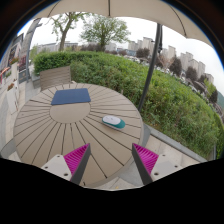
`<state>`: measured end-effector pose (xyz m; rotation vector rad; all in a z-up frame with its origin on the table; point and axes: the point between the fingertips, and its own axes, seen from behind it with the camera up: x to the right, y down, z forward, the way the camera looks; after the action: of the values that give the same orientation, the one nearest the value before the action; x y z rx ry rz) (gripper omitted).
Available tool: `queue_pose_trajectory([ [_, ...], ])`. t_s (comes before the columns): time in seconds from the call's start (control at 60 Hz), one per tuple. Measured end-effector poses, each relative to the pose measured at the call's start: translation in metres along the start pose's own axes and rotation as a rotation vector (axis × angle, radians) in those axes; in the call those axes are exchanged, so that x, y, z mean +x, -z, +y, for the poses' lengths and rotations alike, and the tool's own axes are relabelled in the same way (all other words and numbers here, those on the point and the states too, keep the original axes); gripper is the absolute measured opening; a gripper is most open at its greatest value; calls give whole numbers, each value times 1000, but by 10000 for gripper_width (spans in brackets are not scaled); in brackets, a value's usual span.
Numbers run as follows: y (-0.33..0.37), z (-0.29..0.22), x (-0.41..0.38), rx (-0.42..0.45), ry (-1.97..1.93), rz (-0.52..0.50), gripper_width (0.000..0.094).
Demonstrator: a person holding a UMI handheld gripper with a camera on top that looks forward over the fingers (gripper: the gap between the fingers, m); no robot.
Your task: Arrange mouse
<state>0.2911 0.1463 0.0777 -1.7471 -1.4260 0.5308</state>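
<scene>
Gripper view is taken from above a round slatted wooden table [50,125], with the gripper [110,160] held over its near edge. Two fingers are seen at the bottom of the view, each fitted with a magenta pad [75,157] on its inner face. The fingers are spread wide apart, and nothing is held between them; only bare table slats are seen in the gap.

The mouse [113,122] is located on the table surface, beyond the fingertips and slightly toward the right finger. It is well clear of both fingers and is not touched by either. The mouse appears white or light grey with a teal underside or edge, though this detail is too small to be confirmed.

A dark blue rectangular mouse pad [71,96] is laid flat on the far side of the table, beyond the mouse and toward the left finger's side. The mouse and the mouse pad are apart; the mouse is rested directly on the wood.

A dark umbrella pole [151,65] is stood just beyond the table's right side. A wooden bench [55,76] is placed behind the table, backed by a green hedge [170,95]. Buildings and trees are visible beyond it.
</scene>
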Motion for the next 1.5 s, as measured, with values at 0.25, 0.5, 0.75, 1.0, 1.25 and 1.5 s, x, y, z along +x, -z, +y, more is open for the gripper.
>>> queue_pose_trajectory([
  [0.25, -81, -21, 13, 34, -5, -21, 851],
  [0.5, -163, -24, 22, -14, -18, -56, 852],
  [0.75, -214, -39, 22, -35, -21, -118, 843],
  [1.0, -240, -52, 24, -75, -71, -135, 850],
  [1.25, -235, -52, 19, -86, -34, -160, 441],
  [1.5, -221, -131, -12, -32, 8, -218, 414],
])
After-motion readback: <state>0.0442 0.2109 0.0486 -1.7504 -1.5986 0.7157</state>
